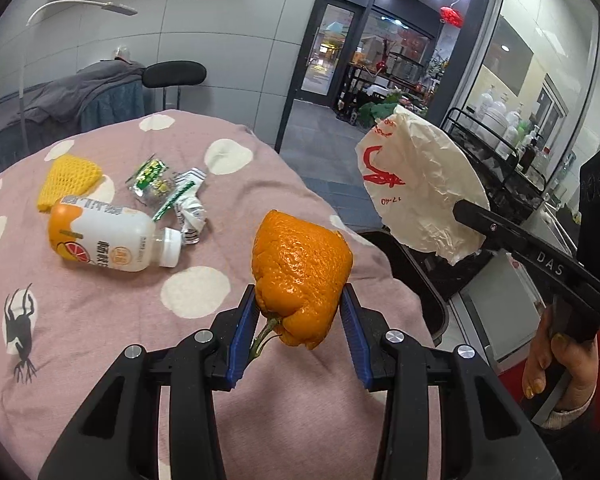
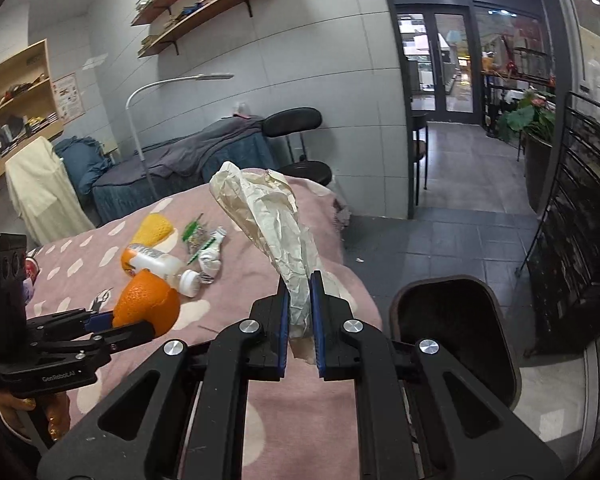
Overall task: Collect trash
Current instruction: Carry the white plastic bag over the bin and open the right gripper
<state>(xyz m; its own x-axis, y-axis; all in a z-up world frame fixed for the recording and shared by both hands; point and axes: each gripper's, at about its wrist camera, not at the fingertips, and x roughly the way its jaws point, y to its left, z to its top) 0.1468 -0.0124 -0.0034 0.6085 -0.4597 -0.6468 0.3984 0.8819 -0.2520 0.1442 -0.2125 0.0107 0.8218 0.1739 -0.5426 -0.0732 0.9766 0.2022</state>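
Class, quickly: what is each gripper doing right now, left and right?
Left gripper: closed on the orange peel.
Right gripper: shut on the crumpled paper bag.

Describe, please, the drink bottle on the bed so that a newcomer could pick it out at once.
Start at the pink spotted blanket covering the bed. Among the litter on it, the bottle lies on its side, between the yellow foam net and the crumpled wrappers. Alone there it is rigid: white, orange base, white cap.
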